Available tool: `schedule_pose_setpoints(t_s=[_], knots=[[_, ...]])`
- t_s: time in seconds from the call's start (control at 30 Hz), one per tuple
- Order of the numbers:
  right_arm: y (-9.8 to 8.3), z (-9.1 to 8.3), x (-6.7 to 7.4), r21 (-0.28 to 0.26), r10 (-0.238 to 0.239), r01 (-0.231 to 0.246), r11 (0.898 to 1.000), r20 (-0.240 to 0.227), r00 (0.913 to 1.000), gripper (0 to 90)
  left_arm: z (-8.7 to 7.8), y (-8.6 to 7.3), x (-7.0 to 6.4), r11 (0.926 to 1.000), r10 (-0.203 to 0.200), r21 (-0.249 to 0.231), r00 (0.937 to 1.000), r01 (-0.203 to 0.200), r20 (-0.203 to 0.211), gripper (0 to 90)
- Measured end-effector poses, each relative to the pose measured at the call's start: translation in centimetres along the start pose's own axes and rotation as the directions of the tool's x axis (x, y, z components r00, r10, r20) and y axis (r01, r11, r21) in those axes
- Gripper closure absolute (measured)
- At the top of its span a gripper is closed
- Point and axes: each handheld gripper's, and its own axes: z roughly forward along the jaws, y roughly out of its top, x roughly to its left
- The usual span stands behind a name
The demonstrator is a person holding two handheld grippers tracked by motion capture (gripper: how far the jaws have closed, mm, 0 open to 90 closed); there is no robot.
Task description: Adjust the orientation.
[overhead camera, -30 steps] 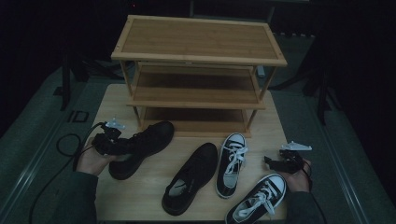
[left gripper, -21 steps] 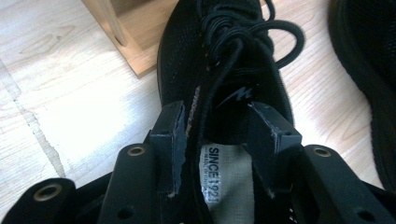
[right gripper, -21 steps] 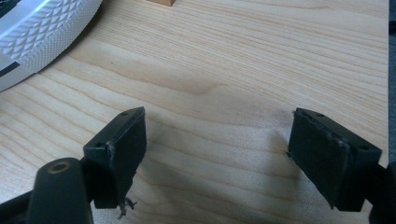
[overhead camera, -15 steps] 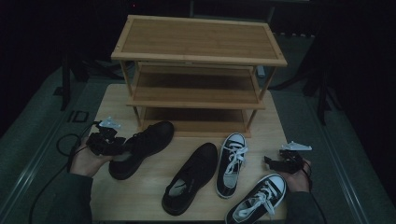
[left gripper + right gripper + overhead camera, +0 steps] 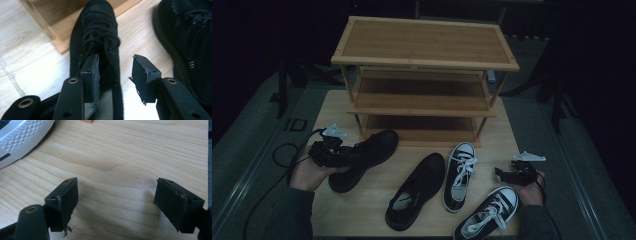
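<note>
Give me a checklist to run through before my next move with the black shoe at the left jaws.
1. Left gripper astride the black shoe: ok, one jaw sits inside the opening and the other outside its side wall.
2. Pads pressing that wall: not ok, the table shows between the outer pad and the shoe.
3. Room on the rack: ok, nothing seen on its shelves.
4. Second black shoe out of the way: ok, it lies apart, to the right.
5. Right gripper free: ok, jaws open over bare wood with nothing between them.
</note>
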Motion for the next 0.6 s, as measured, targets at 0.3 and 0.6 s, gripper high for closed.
schedule_pose_setpoints(t_s=[0.3, 0.6], knots=[[0.0, 0.0, 0.0, 0.0, 0.001, -0.001, 1.0, 0.0, 1.0, 19.0, -0.3, 0.6, -1.3, 0.9995, 0.029, -0.01, 0.9996, -0.029, -0.001, 57.4], [0.0, 0.0, 0.0, 0.0, 0.0, 0.0, 1.0, 0.0, 1.0, 19.0, 0.2, 1.2, -2.3, 0.9985, 0.054, -0.007, 0.9981, -0.054, 0.028, 57.4]])
